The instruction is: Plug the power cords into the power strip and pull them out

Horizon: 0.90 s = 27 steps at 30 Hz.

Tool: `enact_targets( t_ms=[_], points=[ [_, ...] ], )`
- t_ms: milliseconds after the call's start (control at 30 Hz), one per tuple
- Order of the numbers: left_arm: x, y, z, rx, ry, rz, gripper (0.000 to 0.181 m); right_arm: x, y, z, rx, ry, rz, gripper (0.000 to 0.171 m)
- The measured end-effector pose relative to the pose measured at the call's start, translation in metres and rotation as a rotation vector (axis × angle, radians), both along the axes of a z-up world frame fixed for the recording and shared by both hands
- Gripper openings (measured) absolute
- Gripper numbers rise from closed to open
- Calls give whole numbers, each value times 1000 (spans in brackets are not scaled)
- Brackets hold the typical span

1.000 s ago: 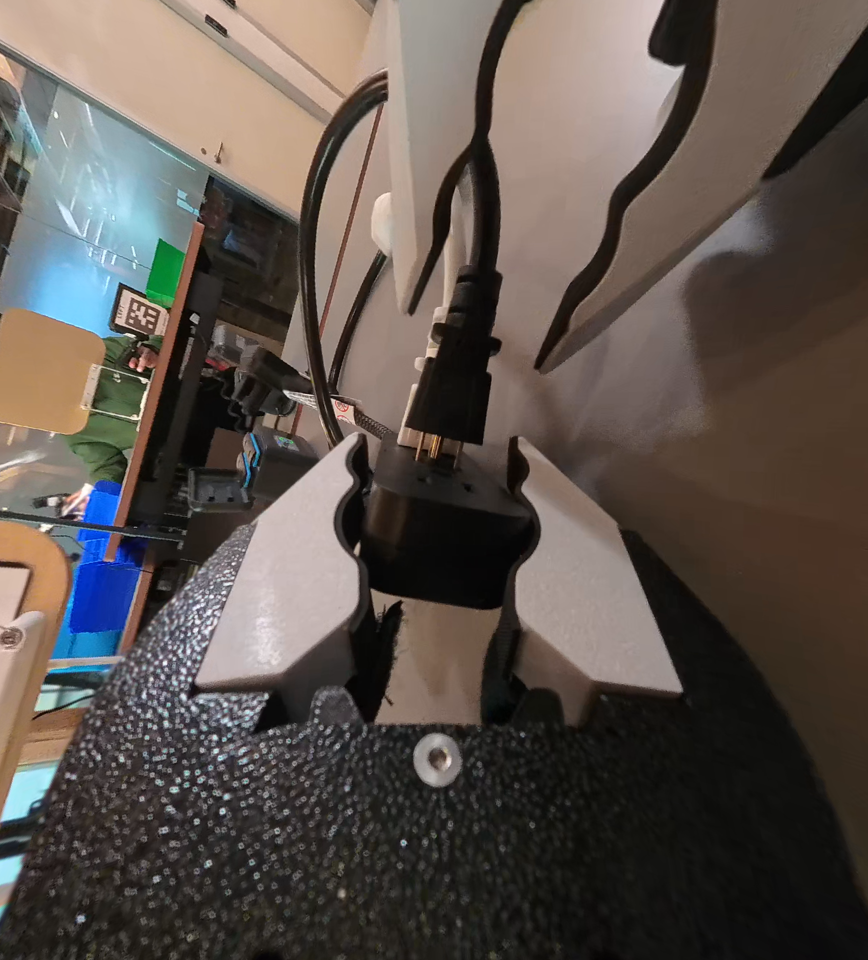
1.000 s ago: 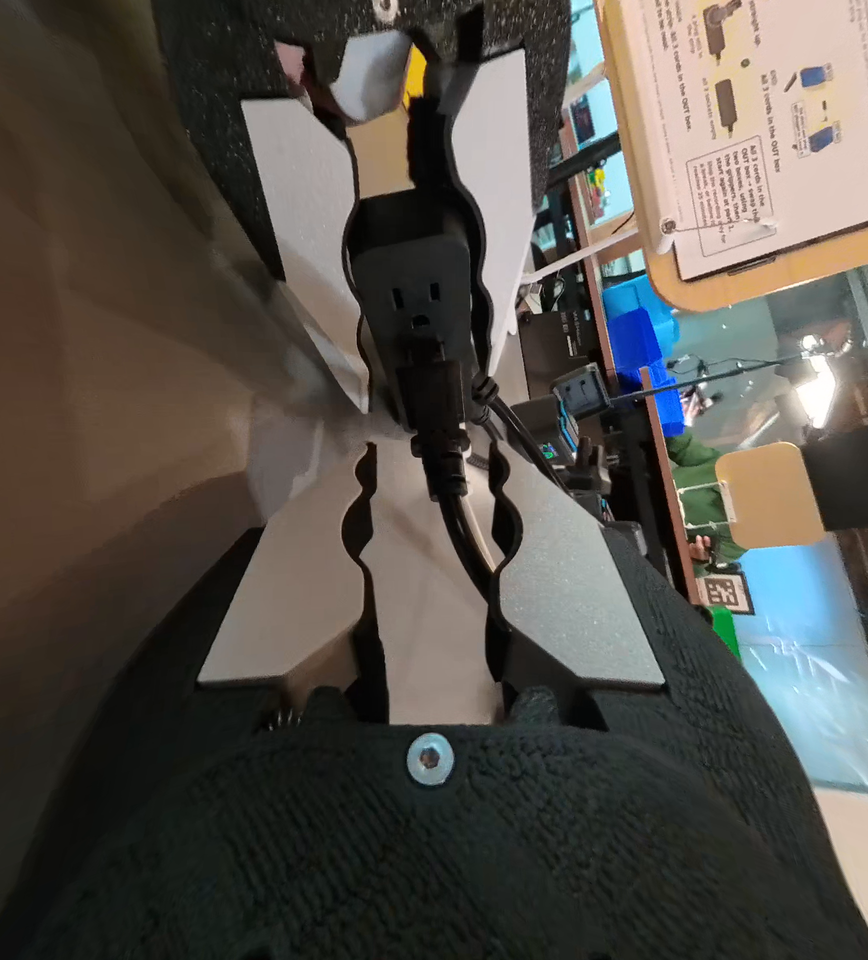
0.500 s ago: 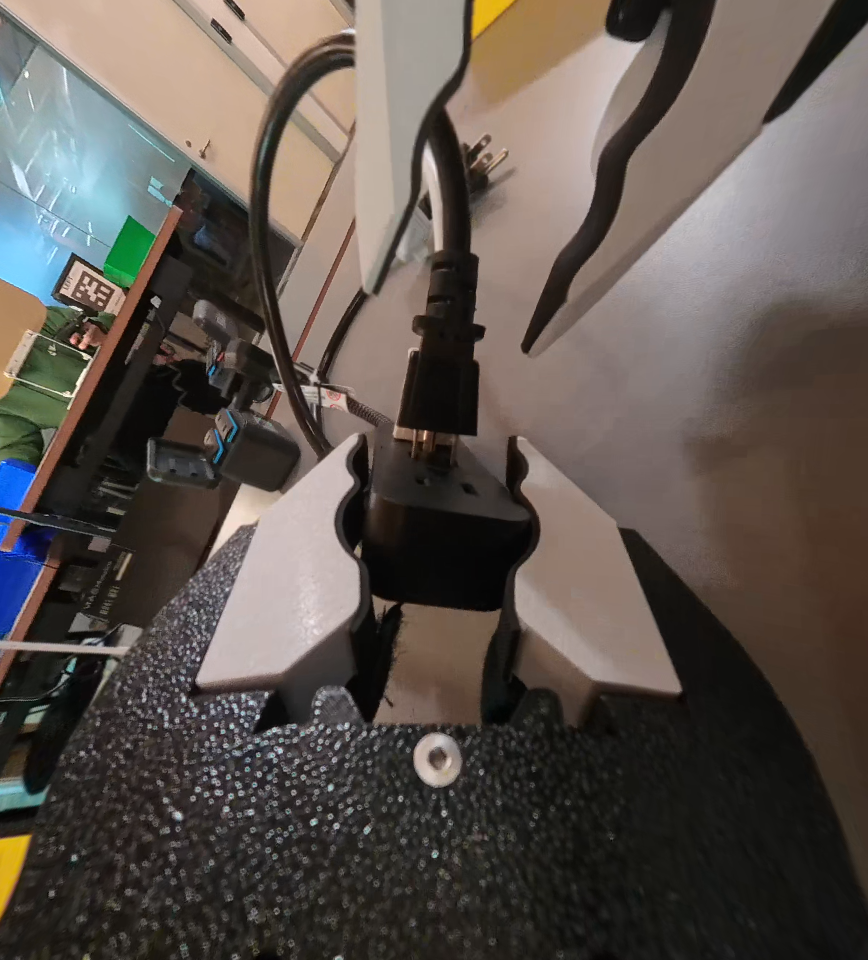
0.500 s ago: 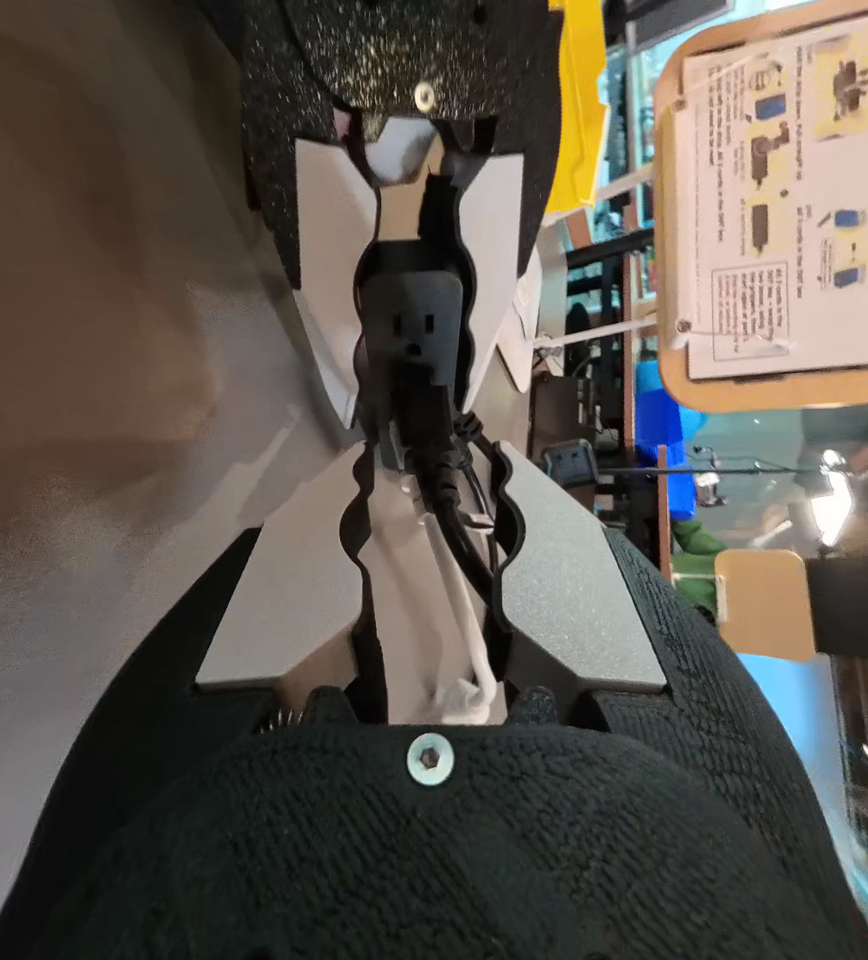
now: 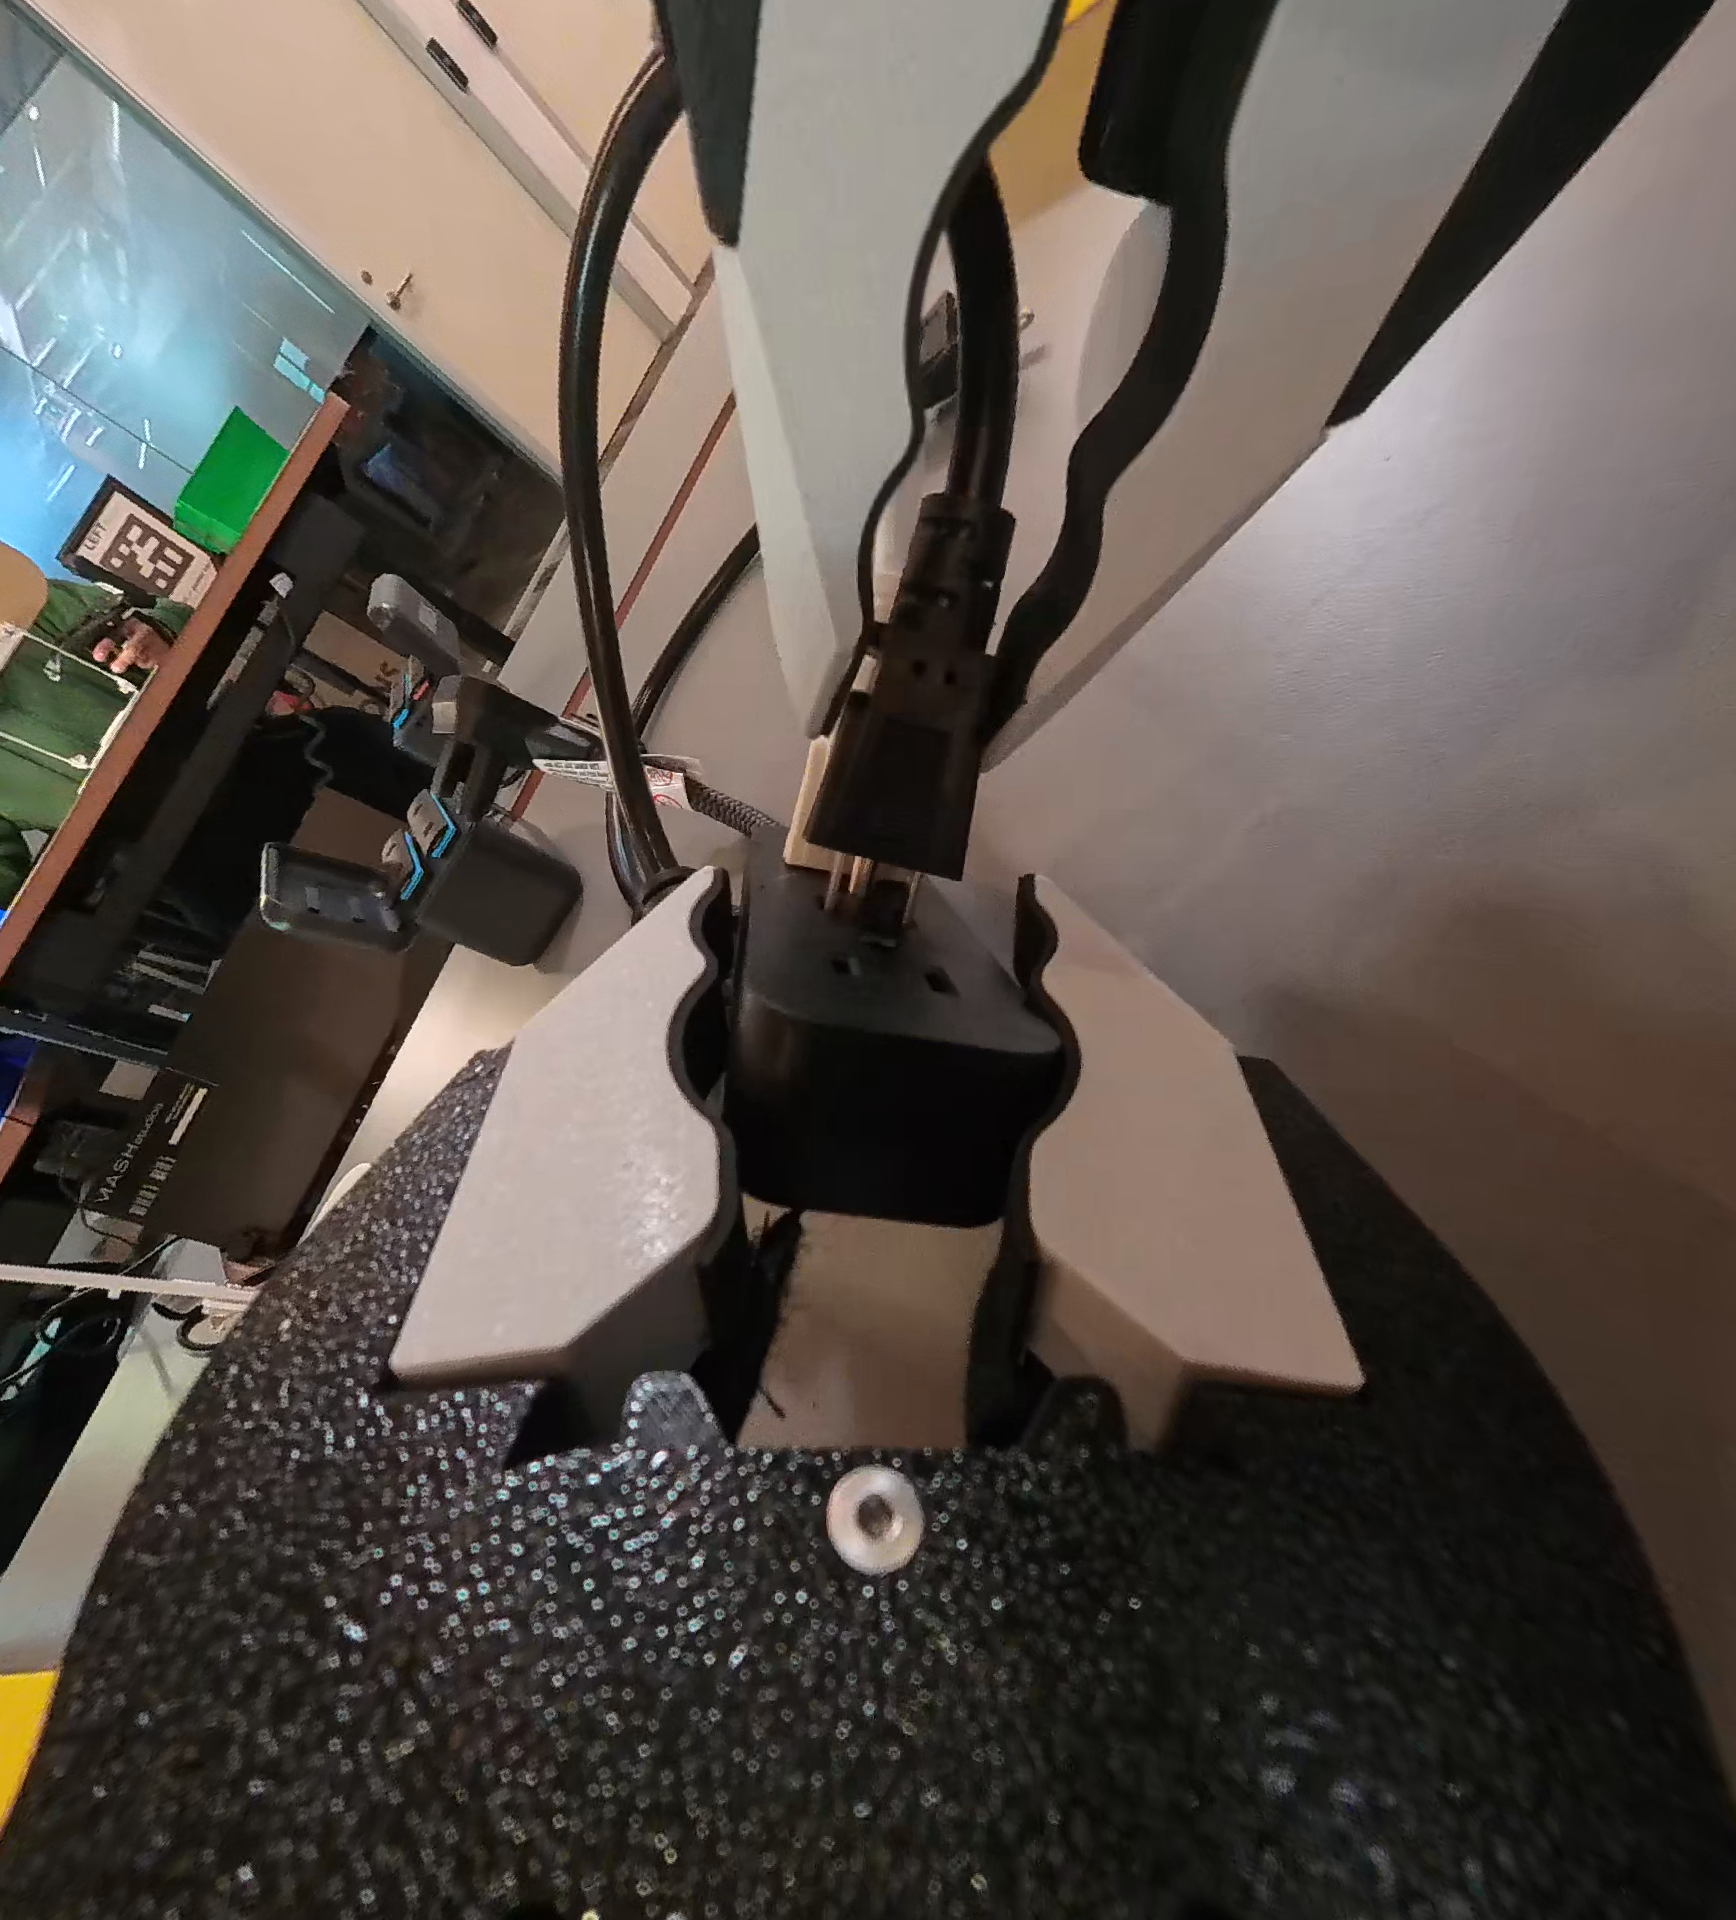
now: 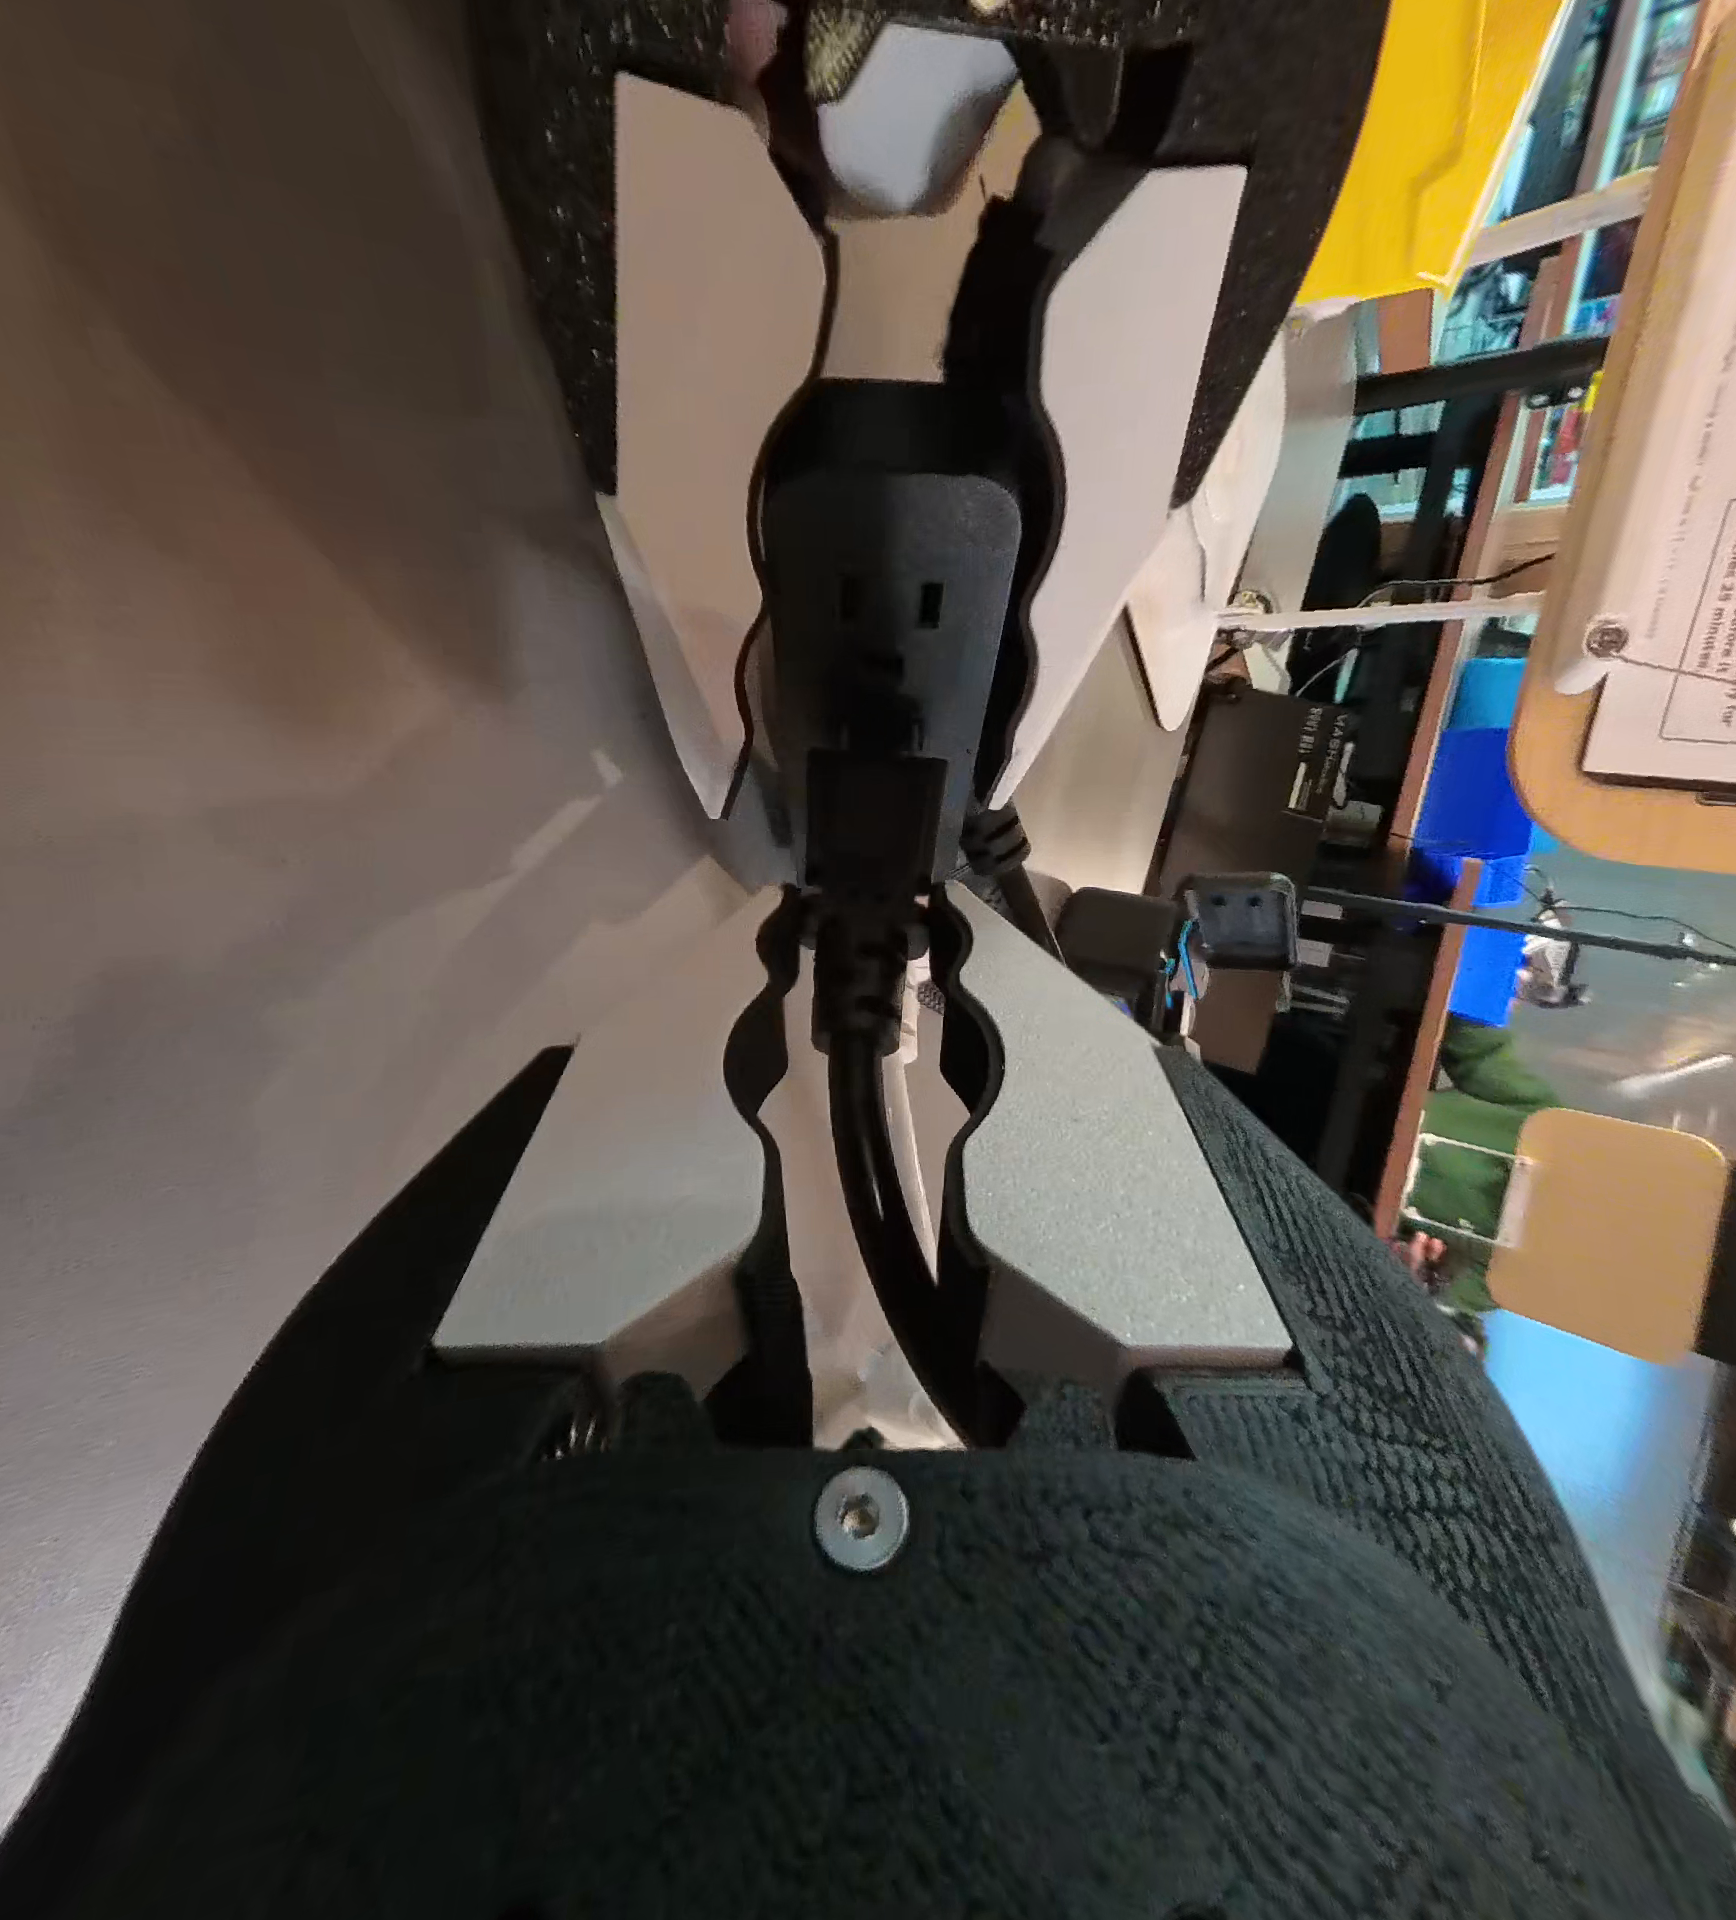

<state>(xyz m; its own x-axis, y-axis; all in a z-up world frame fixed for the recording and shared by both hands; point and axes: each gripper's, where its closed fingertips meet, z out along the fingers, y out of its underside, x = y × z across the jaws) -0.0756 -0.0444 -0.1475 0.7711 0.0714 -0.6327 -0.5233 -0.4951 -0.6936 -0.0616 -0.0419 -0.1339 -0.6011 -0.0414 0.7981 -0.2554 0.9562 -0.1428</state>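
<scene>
Seating or drawing the black plug (image 5: 890, 769) — which of the two cannot be told from one moment; its prongs show partly bared above the socket face.

Item: power strip (image 5: 890, 1049), black, end block with free sockets facing up in the left wrist view. Held across its width by the left gripper (image 5: 879, 1049), jaws closed snug on both sides.

Item: plug with black cord (image 6: 874, 1164), standing in the far socket of the strip. The right gripper (image 6: 864, 935) straddles the plug's ribbed neck, the fingers (image 6: 1072, 1164) narrow about it; whether the pads actually press it, cannot tell.

Item: grey table surface (image 5: 1466, 727) beside both tools, a white cord lying behind the plug.

Handling note, as judgement: keep the force straight along the prongs, no rocking sideways, and grip the moulded plug body rather than the cord. The strip must stay braced, or it will travel with the plug.

Pose: the two grippers meet nose to nose along one line — left under the strip's end, right coming from the opposite side over the cord, both rolled over relative to the room.
</scene>
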Motion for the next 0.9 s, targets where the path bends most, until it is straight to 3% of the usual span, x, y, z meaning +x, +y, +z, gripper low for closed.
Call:
enact_targets(
  t_ms=[300,400,900],
  points=[
    [-7,-13,-5,-108,204,15,67,2,-3,0,-5,4,27,23],
    [-8,-14,-2,-103,236,17,51,3,-3,-1,1,6,37,22],
    [-9,-14,-5,-104,110,54,49,3,-9,1,-109,-27,38,22]
  ],
)
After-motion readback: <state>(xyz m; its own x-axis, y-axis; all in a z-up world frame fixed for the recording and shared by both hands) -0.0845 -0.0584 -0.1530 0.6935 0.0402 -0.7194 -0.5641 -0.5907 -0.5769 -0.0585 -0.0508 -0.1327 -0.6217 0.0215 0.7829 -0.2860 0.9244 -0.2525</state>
